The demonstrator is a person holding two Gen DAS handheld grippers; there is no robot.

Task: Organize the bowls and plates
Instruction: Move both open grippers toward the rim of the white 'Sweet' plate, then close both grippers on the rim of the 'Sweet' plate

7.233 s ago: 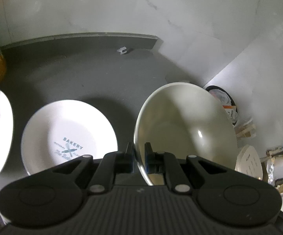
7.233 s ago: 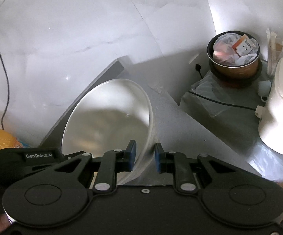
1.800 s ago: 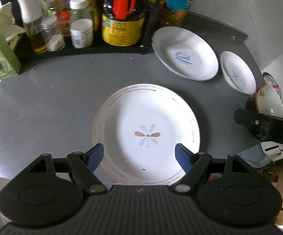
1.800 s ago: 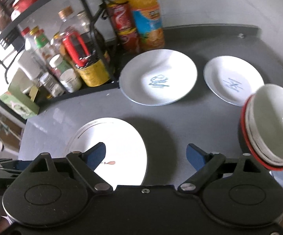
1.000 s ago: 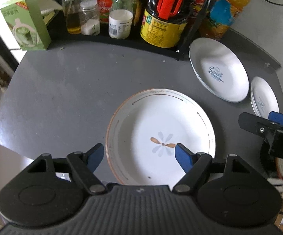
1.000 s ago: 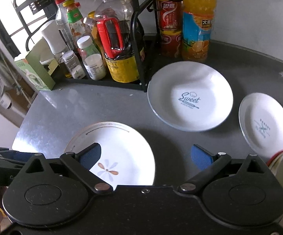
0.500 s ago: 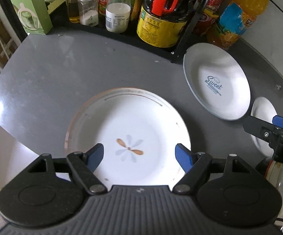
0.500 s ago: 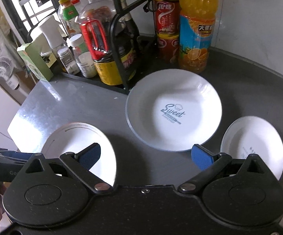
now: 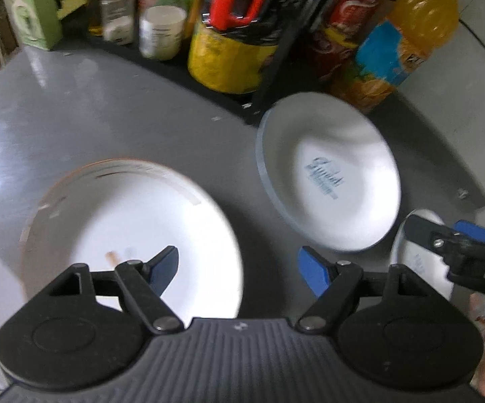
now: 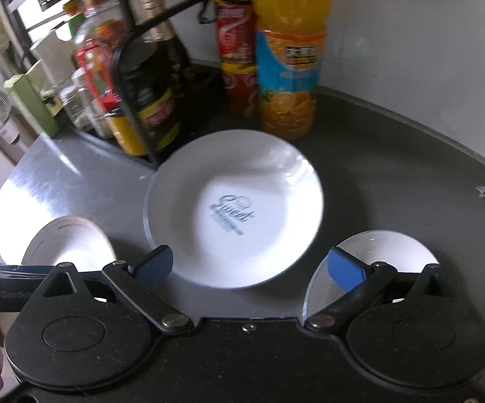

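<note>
Blue-padded fingers (image 9: 166, 266) of the left gripper (image 9: 239, 270) stand wide apart with nothing between them, above the right edge of a broad, shallow white plate (image 9: 135, 231) with a thin brown rim line and a faint flower mark at its centre; the plate lies at about 9 o'clock on the smooth grey round table (image 9: 74, 107), which has a glossy sheen. On the right gripper (image 10: 249, 268) the fingers are likewise spread wide and empty, black hinged arms ending in ribbed blue pads. Just ahead of them, at 12 o'clock in the right wrist view, lies a deeper white dish printed "Sweet" (image 10: 234, 210), glazed and shiny. A smaller white plate (image 10: 386, 248) lies at 3 o'clock, partly hidden behind the right finger. Beyond the dishes, at 11 to 12 o'clock, stand an orange juice bottle (image 10: 289, 53), stacked red cans (image 10: 239, 47), a dark bottle (image 10: 155, 80) and jars inside a black wire rack (image 10: 131, 100), close beside the "Sweet" dish's far rim. Both views are blurred, so fine print is unreadable.
</note>
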